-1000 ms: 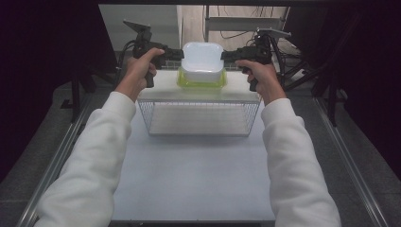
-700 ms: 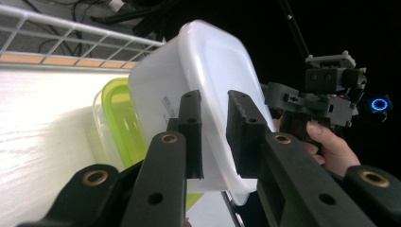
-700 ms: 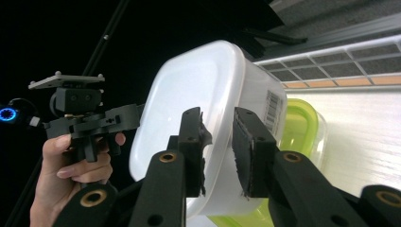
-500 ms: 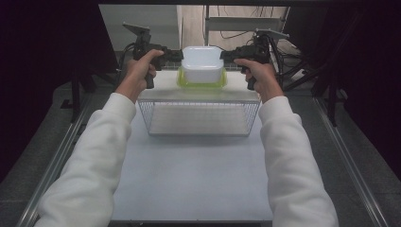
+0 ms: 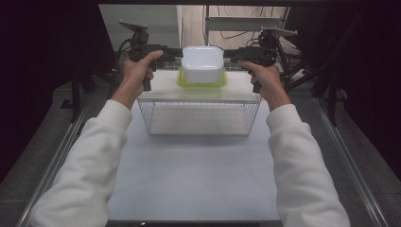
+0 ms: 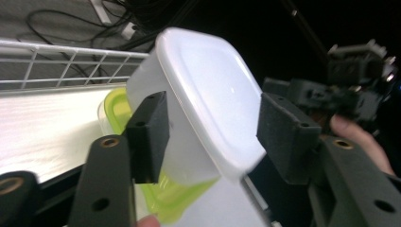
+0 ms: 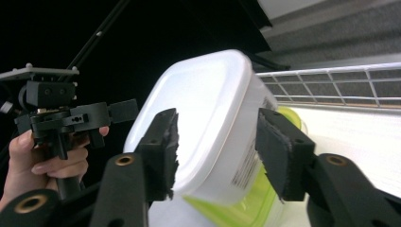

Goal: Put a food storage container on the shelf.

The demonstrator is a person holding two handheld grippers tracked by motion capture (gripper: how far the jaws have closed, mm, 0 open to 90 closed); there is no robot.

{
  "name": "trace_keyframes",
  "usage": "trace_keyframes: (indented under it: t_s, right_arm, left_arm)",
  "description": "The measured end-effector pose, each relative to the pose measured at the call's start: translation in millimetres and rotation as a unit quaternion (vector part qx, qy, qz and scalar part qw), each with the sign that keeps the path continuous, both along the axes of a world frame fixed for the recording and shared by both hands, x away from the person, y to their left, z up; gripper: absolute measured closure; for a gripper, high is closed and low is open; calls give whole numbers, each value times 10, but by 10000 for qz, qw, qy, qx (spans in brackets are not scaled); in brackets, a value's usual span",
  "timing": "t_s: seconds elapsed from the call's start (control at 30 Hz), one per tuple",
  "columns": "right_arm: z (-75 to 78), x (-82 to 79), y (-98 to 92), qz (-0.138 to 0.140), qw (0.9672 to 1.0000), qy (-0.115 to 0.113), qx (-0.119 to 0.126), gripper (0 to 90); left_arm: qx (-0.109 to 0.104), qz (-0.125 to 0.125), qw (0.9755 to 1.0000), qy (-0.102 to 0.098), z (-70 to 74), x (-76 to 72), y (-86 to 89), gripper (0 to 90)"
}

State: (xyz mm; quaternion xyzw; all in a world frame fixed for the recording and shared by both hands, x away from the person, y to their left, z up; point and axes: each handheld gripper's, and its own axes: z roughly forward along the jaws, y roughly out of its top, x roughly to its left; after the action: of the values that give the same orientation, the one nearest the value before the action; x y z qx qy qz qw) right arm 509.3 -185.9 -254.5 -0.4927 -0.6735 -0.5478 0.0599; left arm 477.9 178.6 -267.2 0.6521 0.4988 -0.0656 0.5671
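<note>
Both grippers, left (image 5: 176, 53) & right (image 5: 229, 53), clamp opposite sides of white tub (image 5: 203, 63) w/ green lid (image 5: 202, 83), upside down above wire basket (image 5: 199, 118).

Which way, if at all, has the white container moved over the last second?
No. In the high view the white container keeps the same place relative to the wire basket.

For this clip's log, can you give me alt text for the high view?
A person's two hands hold a gripper each against opposite sides of a white container, the left gripper and the right gripper level with it. The container sits on a green lid on top of a wire basket on a pale table.
</note>
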Motion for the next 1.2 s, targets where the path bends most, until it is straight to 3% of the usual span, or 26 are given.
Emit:
trace_keyframes:
  t_s: [0.2, 0.33, 0.53, 0.67, 0.83, 0.97, 1.13, 1.2]
  right_arm:
    - [-15, -249, -90, 199, 9973, -519, -486, 410]
    - [-38, -466, -150, 299, 9945, -730, -695, 389]
    - [-141, -855, -184, 579, 9854, -1033, -1222, 351]
    - [-312, -1076, -225, 705, 9812, -1097, -1423, 328]
    - [-590, -1289, -358, 738, 9812, -1062, -1434, 321]
    - [-800, -1436, -443, 772, 9819, -981, -1427, 321]
    - [-1115, -1587, -491, 901, 9808, -783, -1541, 322]
    - [-1234, -1624, -491, 953, 9800, -684, -1606, 321]
  left_arm:
    - [212, -161, 9994, -227, -35, -310, 93, 348]
    - [411, -287, 9978, -431, -121, -549, 159, 333]
    - [879, -341, 9933, -675, -342, -920, 248, 312]
    - [1029, -380, 9909, -784, -567, -1188, 282, 302]
    - [1136, -440, 9895, -777, -867, -1442, 282, 302]
    - [1250, -473, 9882, -748, -1080, -1587, 268, 304]
    - [1467, -576, 9856, -606, -1341, -1705, 217, 305]
    - [1472, -596, 9856, -574, -1429, -1739, 207, 304]
